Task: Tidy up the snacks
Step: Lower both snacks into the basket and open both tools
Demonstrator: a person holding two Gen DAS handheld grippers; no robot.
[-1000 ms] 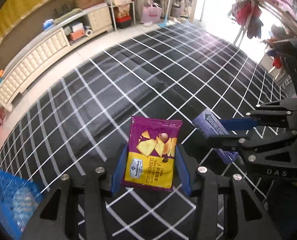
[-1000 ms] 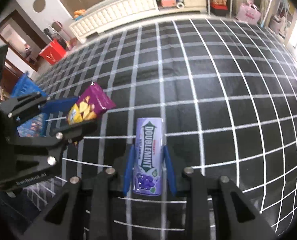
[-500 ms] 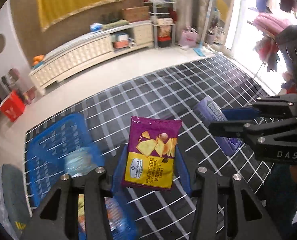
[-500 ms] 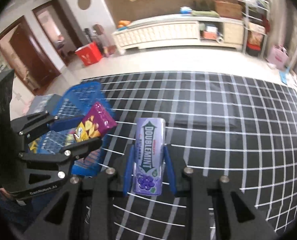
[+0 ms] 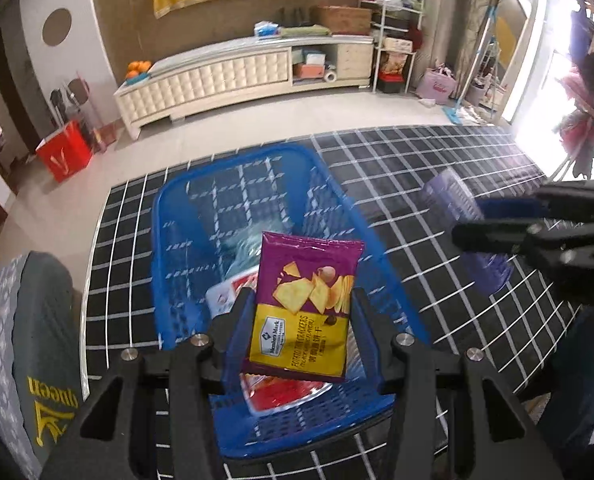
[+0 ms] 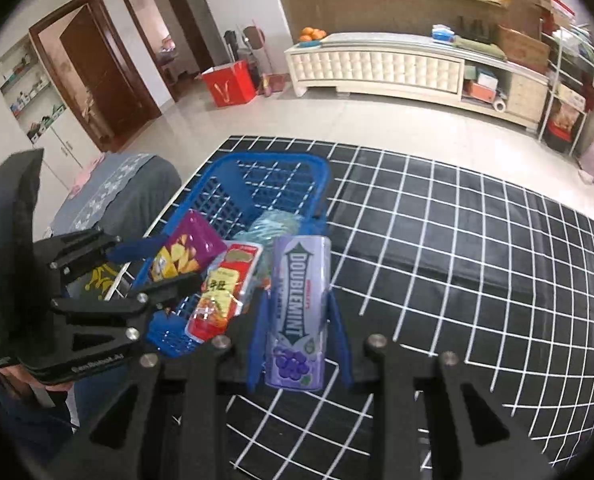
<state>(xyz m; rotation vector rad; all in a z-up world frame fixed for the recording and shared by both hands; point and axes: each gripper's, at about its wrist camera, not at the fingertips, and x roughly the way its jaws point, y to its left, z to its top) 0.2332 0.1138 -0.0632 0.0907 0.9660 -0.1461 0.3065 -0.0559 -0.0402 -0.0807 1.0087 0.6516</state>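
My left gripper point(image 5: 297, 312) is shut on a purple and yellow potato cracker bag point(image 5: 305, 300) and holds it above the blue basket point(image 5: 177, 216). The bag also shows in the right wrist view point(image 6: 185, 252), over the basket point(image 6: 257, 164). My right gripper point(image 6: 299, 312) is shut on a purple Doublemint bottle point(image 6: 299, 308), just right of the basket; it appears blurred in the left wrist view point(image 5: 461, 228). The basket holds a red snack pack point(image 6: 225, 288) and a pale blue packet point(image 6: 275, 224).
The basket stands on a black mat with white grid lines point(image 6: 457, 240). A grey cushioned seat point(image 5: 29, 332) is left of the basket. A white cabinet point(image 5: 233, 76) and a red bag point(image 5: 65, 152) stand at the far wall.
Both grippers have swung left with their items. The blue basket has come fully under the left gripper, and the right gripper now sits at the basket's right side.
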